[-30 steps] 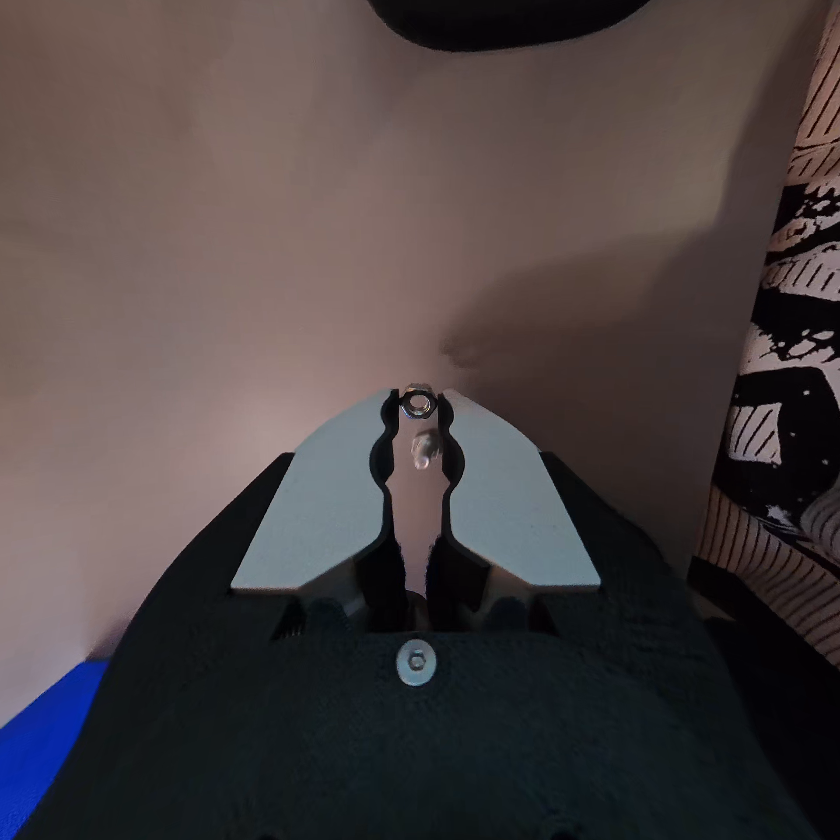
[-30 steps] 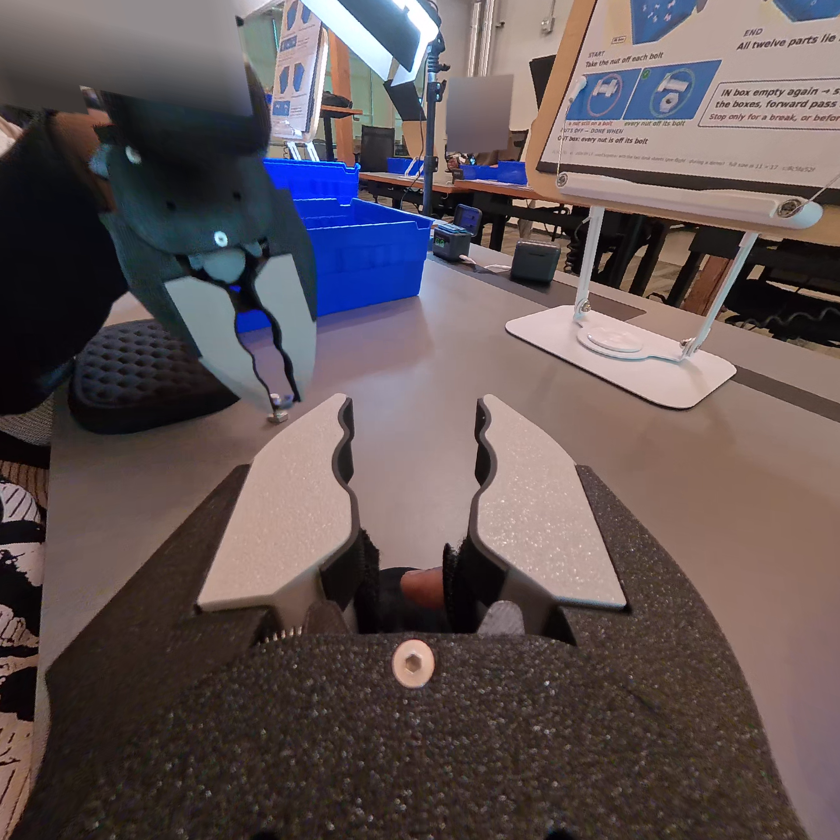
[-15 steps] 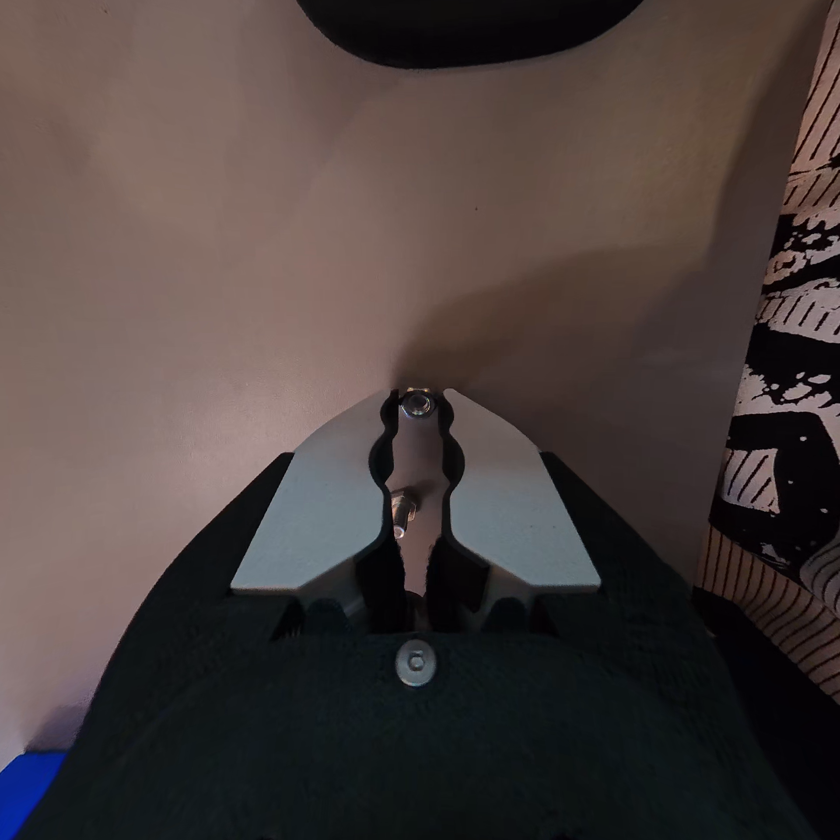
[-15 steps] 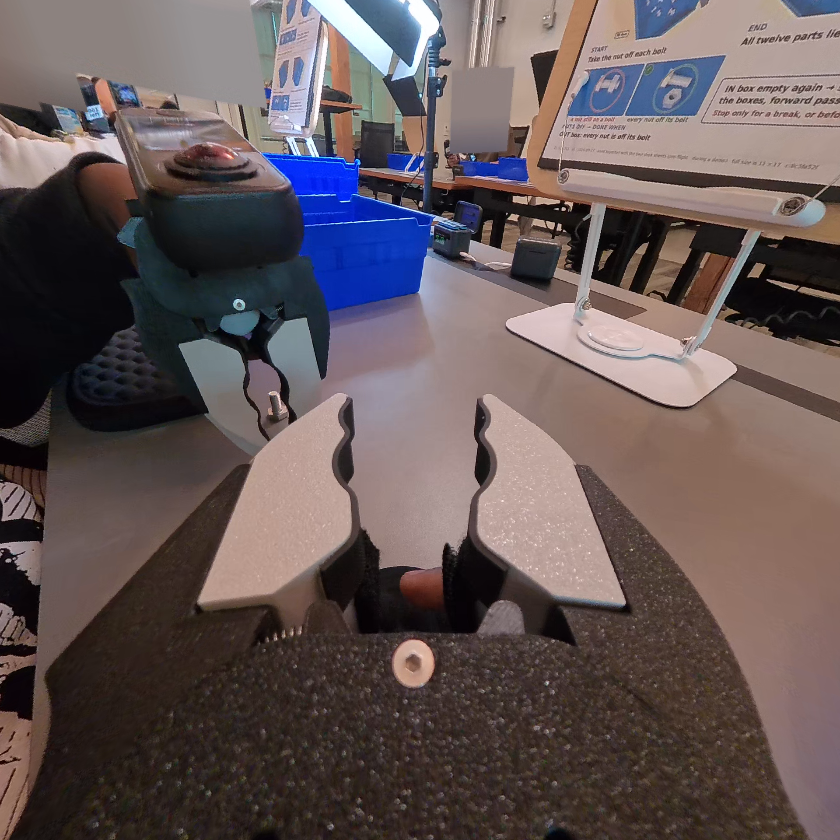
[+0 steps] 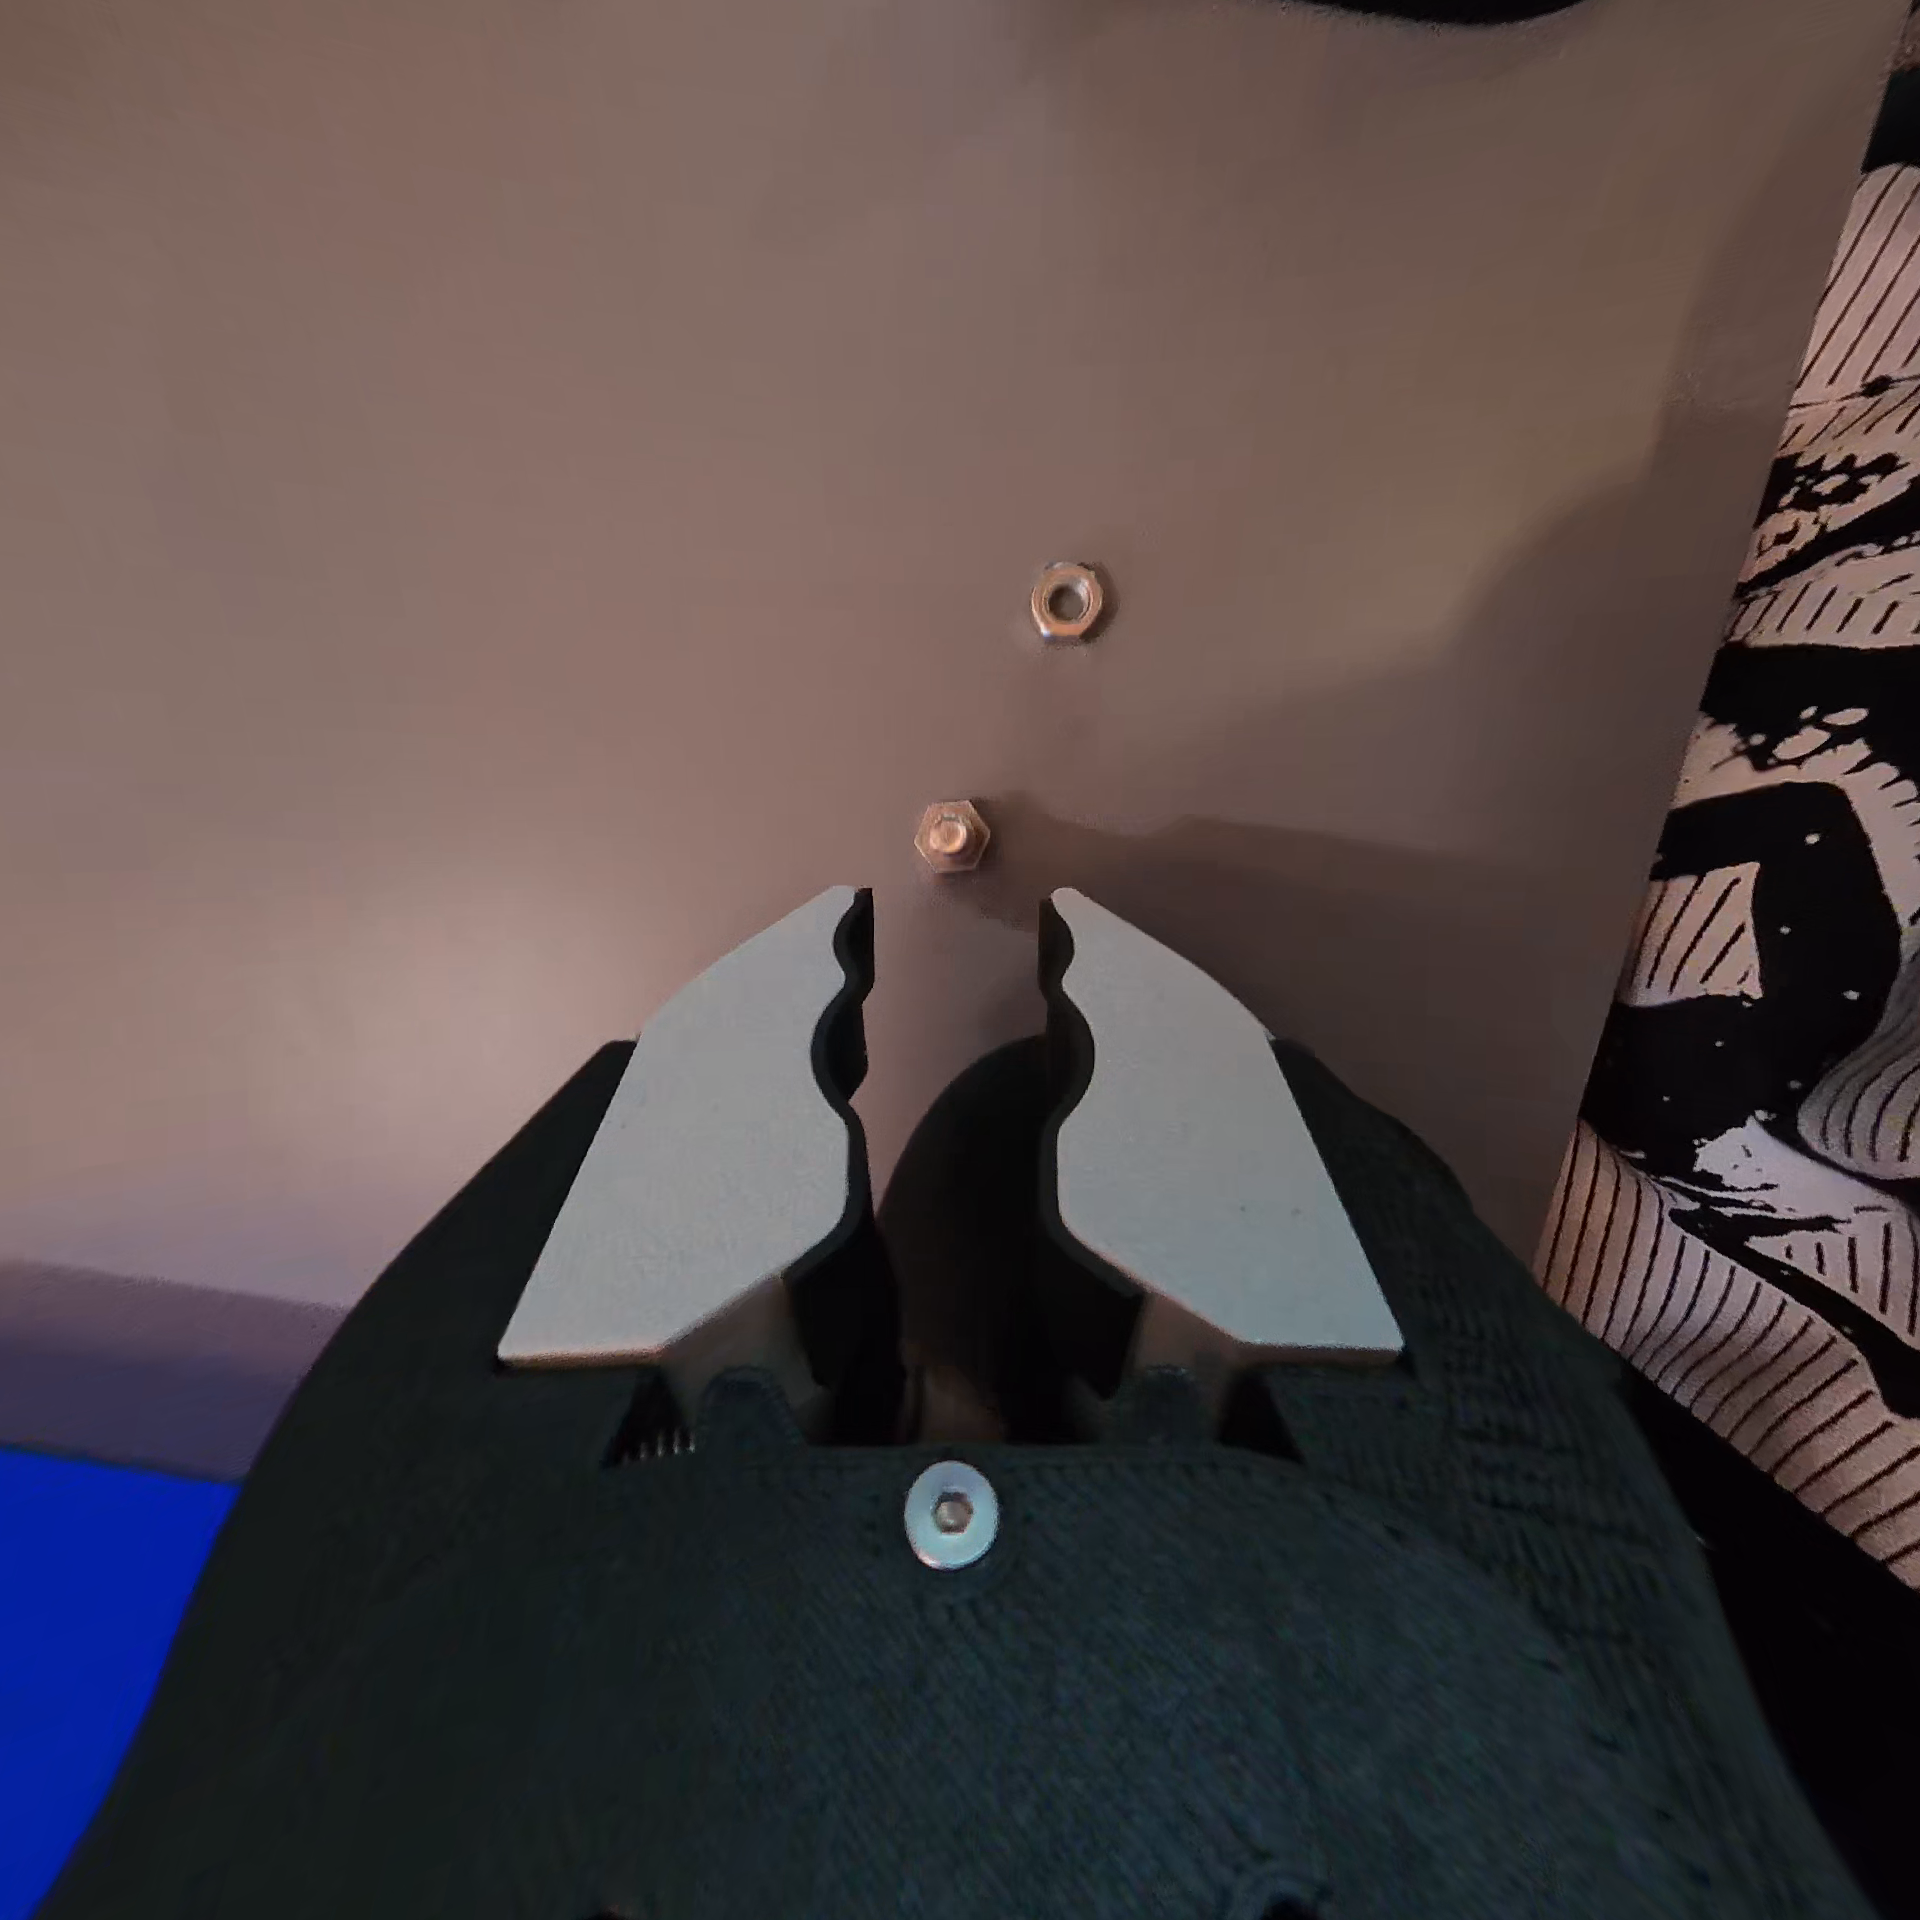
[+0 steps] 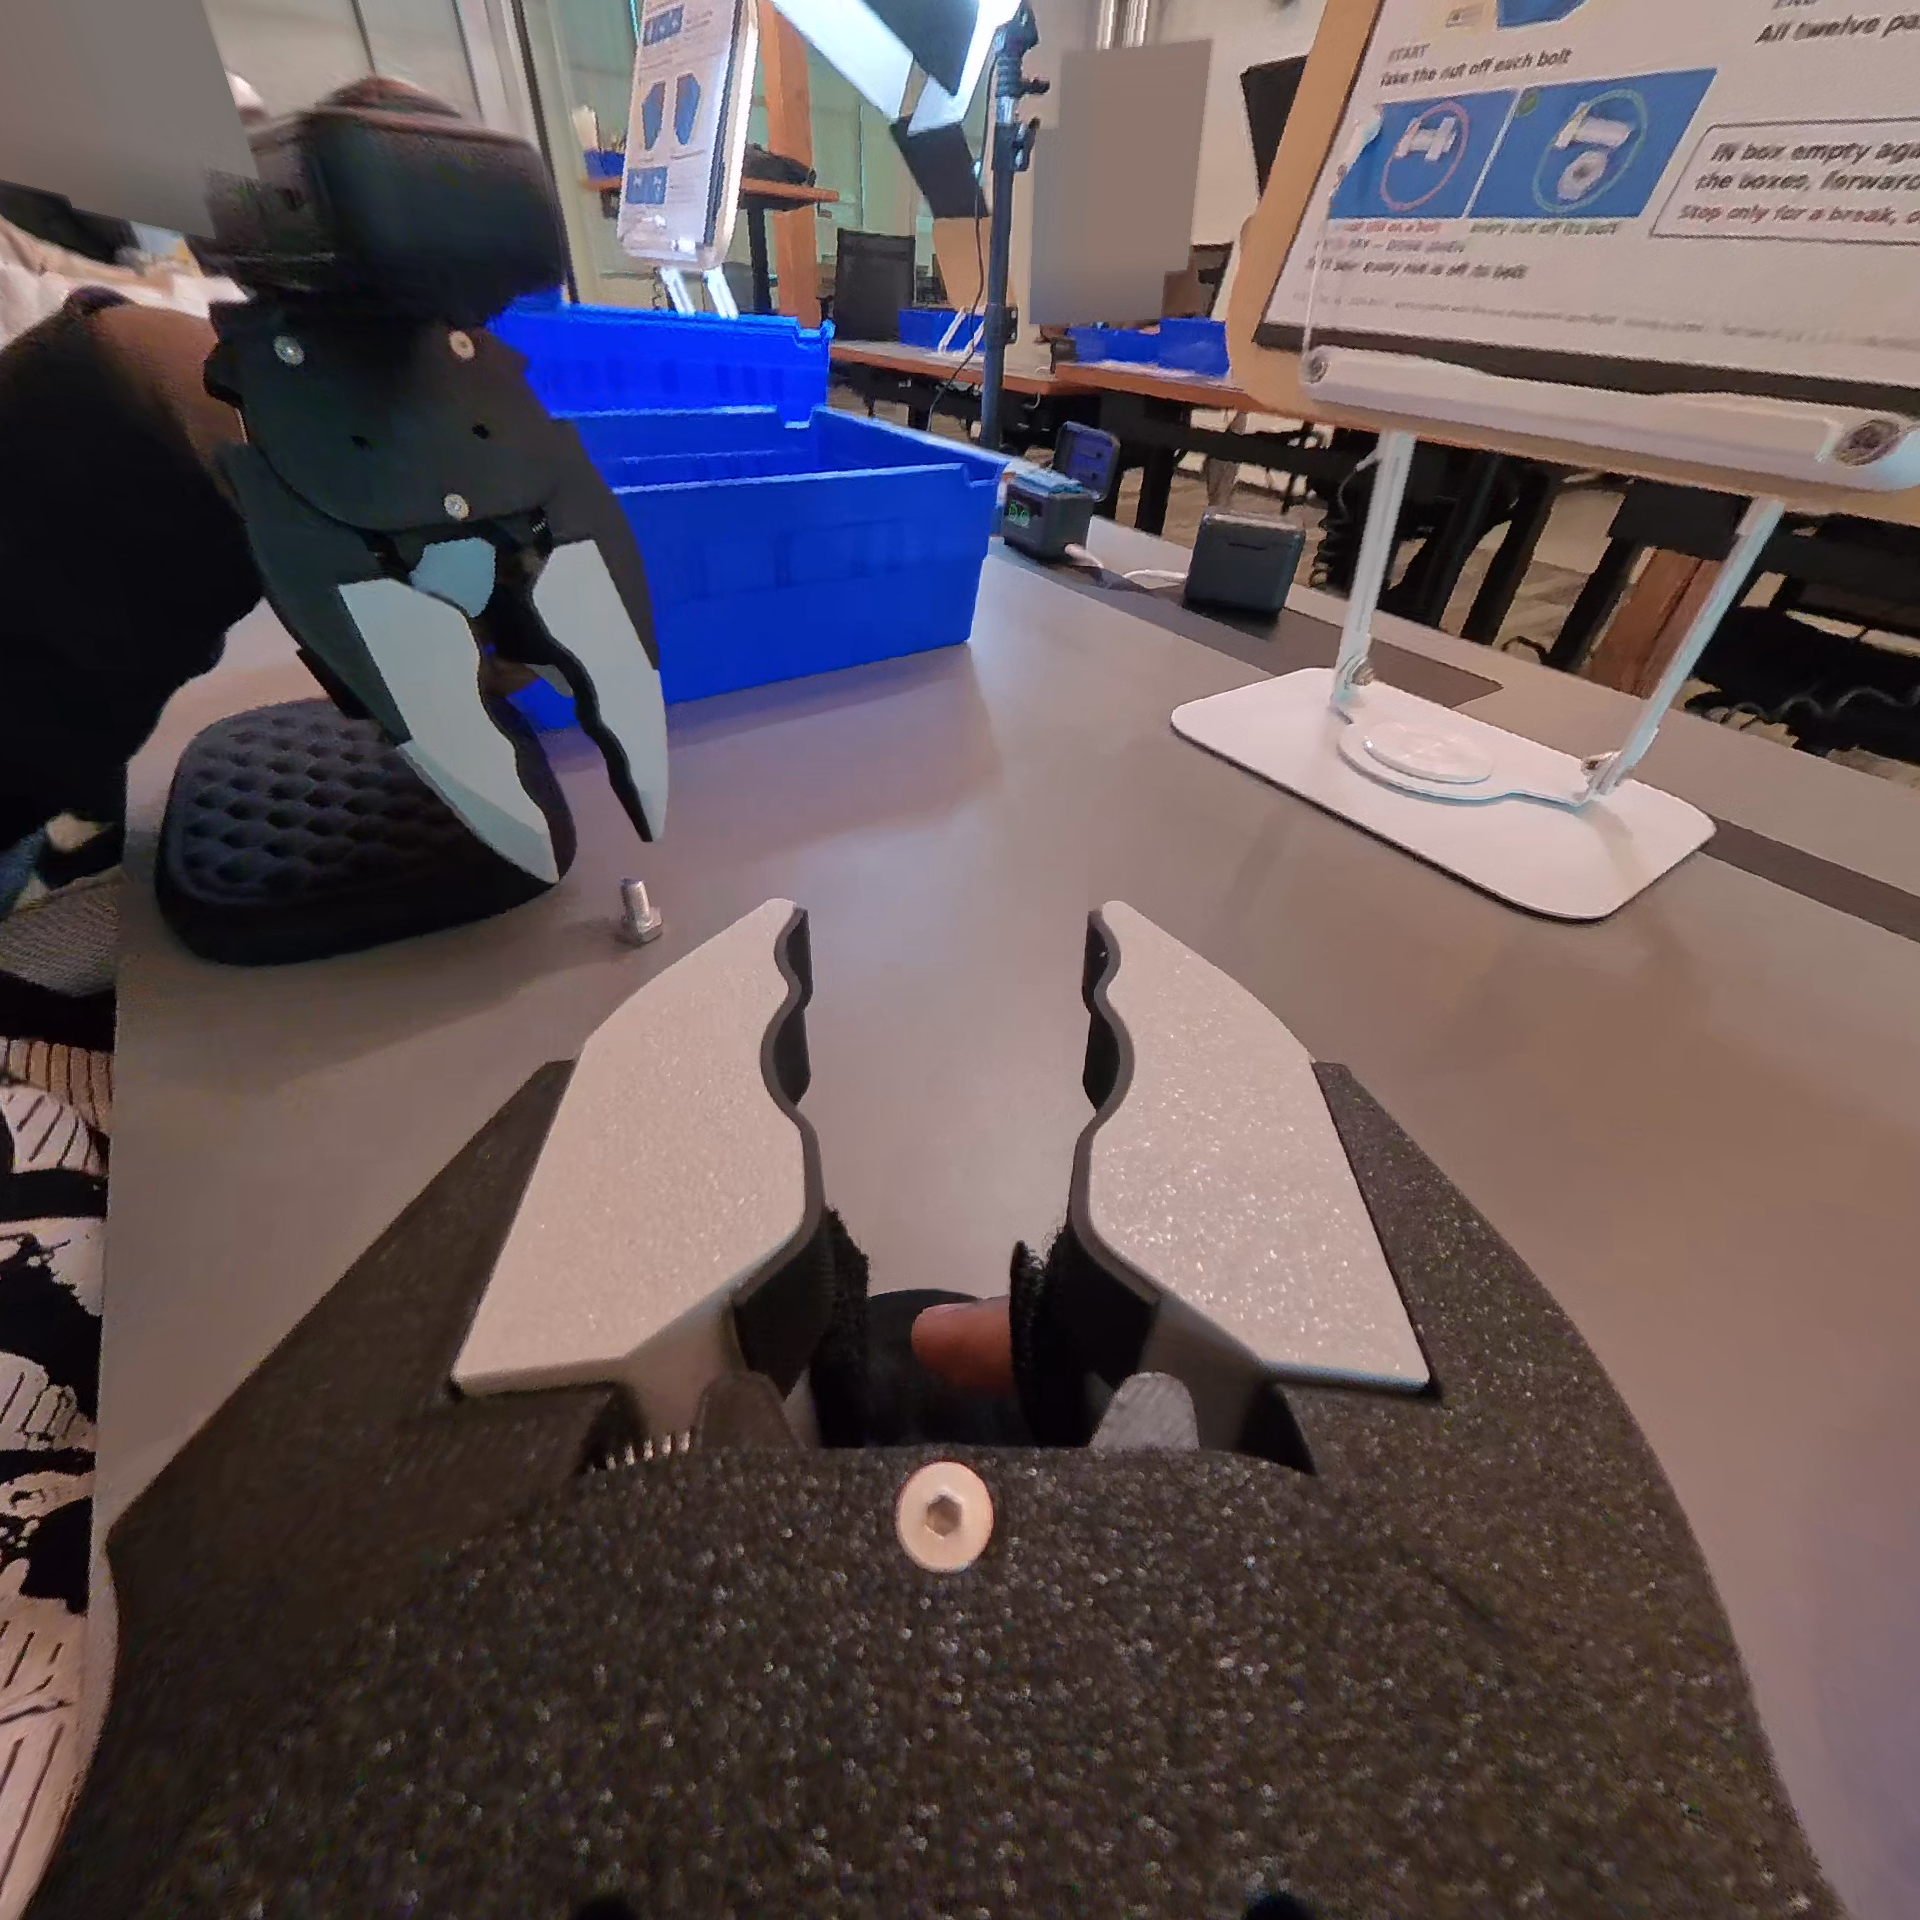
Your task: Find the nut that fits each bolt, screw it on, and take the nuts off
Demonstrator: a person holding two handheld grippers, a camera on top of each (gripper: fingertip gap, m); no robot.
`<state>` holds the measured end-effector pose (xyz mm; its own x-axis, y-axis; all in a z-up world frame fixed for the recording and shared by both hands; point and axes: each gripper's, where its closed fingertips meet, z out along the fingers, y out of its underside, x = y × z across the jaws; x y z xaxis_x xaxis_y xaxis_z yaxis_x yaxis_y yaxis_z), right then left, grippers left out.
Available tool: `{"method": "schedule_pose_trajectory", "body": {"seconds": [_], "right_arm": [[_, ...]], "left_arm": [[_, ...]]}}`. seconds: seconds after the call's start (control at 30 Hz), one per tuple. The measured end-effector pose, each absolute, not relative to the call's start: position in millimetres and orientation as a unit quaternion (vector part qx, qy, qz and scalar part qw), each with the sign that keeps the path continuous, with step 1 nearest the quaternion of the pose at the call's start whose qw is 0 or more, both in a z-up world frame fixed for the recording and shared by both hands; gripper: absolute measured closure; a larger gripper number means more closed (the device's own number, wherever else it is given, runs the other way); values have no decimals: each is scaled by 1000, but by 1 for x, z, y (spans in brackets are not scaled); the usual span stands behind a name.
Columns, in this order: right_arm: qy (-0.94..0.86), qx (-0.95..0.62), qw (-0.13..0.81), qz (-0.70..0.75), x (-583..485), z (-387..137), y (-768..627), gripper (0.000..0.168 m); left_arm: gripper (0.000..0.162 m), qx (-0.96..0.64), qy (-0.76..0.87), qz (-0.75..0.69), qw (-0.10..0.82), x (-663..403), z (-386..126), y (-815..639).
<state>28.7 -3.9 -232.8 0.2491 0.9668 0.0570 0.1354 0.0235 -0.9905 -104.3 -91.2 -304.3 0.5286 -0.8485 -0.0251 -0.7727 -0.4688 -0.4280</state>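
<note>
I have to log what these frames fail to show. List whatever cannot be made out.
- Nut: in the right wrist view it does not show, apparently behind the left gripper.
- Bolt: thread too small in both views to judge fit.
- Blue bin: contents hidden by its walls in the right wrist view, cut off by the edge in the left.
- Black pad: cut off at the left view's top edge.

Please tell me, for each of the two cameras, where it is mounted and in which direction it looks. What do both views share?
Left wrist view: on the left gripper, looking steeply down at the grey table; a small silver hex nut and a short silver bolt stand apart; own open grey fingers show.
Right wrist view: on the right gripper, looking level across the table toward a blue plastic bin and white document stand; own open fingers and a fingertip show.
Shared: the bolt, the table and the left gripper.
</note>
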Motion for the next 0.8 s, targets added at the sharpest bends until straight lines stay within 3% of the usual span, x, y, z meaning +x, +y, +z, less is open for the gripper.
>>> {"method": "schedule_pose_trajectory", "body": {"seconds": [0.23,0.37,0.5,0.8], "right_arm": [[-558,-587,476,341,13,-258,-17,116],[-567,-591,469,330,11,-262,-17,116],[-567,-591,471,328,11,-262,-17,116],[-596,-551,452,371,-7,-250,-44,127]], "left_arm": [[135,-843,409,-144,319,-96,-300,-79],[138,-839,406,-160,327,-92,-307,-80],[154,-837,400,-169,333,-91,-310,-77],[154,-795,405,-227,391,-72,-264,-70]]}}
